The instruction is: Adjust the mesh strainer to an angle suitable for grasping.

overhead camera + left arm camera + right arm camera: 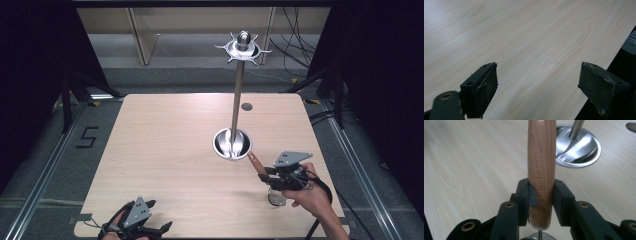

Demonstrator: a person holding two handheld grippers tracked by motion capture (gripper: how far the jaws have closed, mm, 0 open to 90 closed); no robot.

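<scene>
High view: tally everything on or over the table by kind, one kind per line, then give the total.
Steel utensil stand with hook crown: 1
Wooden-handled kitchen tool, gripped by the right claw: 1
Handheld claws, counting the left claw: 2
Total: 4

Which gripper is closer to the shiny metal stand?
Right. The right gripper holds a wooden handle just beside the stand; the left gripper sits far off at the table's near edge.

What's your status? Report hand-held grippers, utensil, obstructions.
Right hand-held gripper shut on wooden-handled utensil. Left hand-held gripper open, empty. Steel utensil stand just ahead.
</scene>
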